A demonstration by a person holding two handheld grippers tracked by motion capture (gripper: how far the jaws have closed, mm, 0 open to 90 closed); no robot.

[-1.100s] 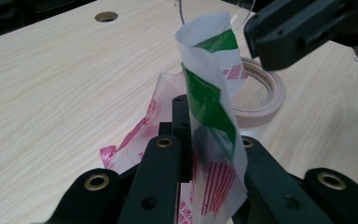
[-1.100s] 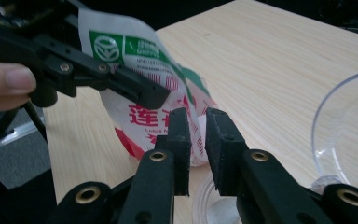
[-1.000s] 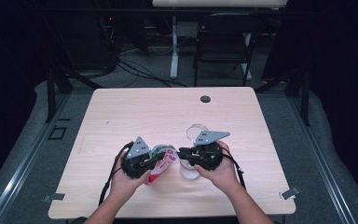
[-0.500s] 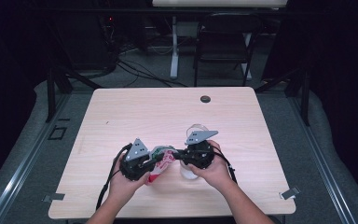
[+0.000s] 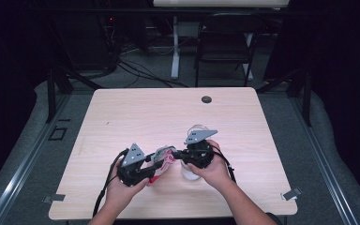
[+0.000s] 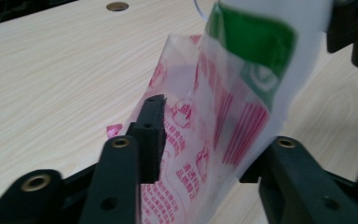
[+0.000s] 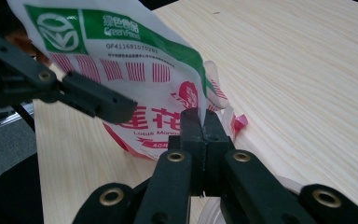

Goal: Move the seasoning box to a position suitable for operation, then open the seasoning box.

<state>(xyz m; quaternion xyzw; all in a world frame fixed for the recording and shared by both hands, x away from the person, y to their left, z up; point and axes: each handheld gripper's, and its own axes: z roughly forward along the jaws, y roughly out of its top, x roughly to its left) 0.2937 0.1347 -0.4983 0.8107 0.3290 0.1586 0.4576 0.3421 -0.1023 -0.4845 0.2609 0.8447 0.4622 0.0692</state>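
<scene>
You've got a light wood table [image 5: 136, 117] with a dark grommet hole [image 5: 206, 99] near the far edge and a clear container [image 5: 191, 169] standing on it.

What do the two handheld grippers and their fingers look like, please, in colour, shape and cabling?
Both grippers are black. The left gripper and right gripper each carry a grey three-cornered plate on top and trail a black cable. Their fingers are flat black bars on linkage arms with brass-coloured pivot rings. The person's forearms show no sleeves.
</scene>
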